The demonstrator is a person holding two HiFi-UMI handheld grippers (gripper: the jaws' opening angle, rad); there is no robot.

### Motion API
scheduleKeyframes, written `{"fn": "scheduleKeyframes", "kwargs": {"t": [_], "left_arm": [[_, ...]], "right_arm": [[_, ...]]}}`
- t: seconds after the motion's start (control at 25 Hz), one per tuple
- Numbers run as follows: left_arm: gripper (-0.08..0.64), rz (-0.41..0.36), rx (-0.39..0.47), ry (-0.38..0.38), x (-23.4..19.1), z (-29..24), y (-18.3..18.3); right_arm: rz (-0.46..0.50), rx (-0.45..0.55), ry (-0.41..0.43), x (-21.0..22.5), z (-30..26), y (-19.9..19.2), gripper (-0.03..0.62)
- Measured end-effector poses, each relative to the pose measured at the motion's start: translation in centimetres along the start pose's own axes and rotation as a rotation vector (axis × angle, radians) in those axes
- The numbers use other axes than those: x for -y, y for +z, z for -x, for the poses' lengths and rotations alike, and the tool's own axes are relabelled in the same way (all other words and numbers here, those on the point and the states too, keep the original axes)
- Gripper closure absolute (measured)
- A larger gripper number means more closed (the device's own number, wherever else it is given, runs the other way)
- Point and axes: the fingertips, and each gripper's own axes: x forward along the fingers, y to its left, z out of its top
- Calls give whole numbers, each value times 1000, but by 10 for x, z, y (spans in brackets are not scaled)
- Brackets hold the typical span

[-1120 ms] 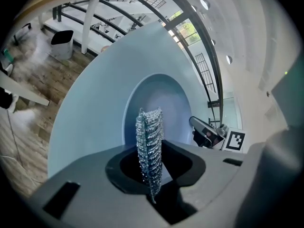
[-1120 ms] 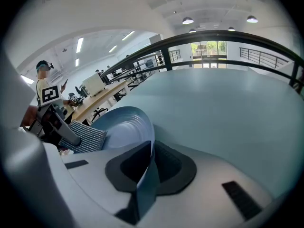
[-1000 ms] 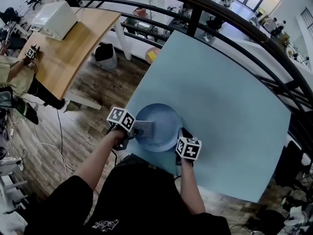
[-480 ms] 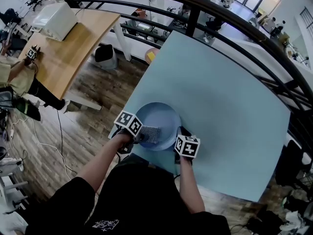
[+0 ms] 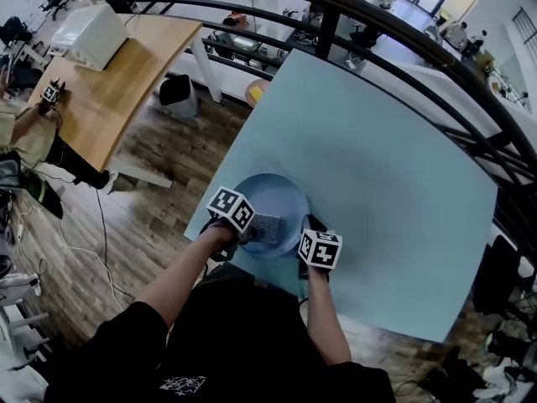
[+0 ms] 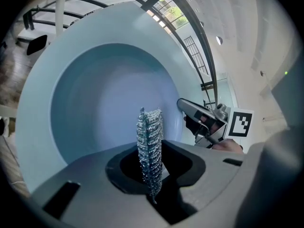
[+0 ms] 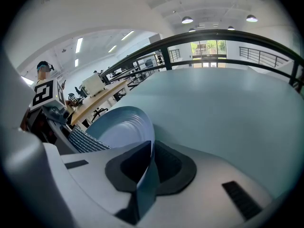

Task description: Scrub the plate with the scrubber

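Round pale-blue plate (image 5: 282,198) set at near edge of light-blue table (image 5: 377,158), toward left corner. Rim clamped by right gripper (image 7: 148,167). Silvery metal-mesh scrubber (image 6: 150,137) clamped in left gripper (image 6: 152,174), laid against plate's inside.

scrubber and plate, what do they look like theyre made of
The silvery mesh scrubber looks like knitted metal wire: glittering, ribbed loops. The pale blue round plate looks like smooth plastic or melamine, possibly glazed ceramic: even colour, soft sheen, thin rim.
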Motion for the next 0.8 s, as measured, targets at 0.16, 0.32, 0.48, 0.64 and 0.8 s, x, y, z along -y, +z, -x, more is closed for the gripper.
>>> {"fn": "scheduleKeyframes", "kwargs": {"t": [0.16, 0.32, 0.48, 0.64, 0.8], "left_arm": [[462, -13, -1, -9, 3, -5, 9], [462, -28, -6, -16, 8, -9, 18], [462, -41, -6, -22, 12, -13, 26], [462, -50, 2, -28, 13, -16, 36], [462, -51, 21, -27, 14, -16, 50]], "right_arm": [[0, -1, -4, 0, -1, -1, 566], [2, -3, -3, 0, -2, 0, 568], [1, -4, -4, 0, -2, 1, 568], [3, -7, -3, 0, -3, 0, 568], [6, -8, -3, 1, -3, 1, 568]]}}
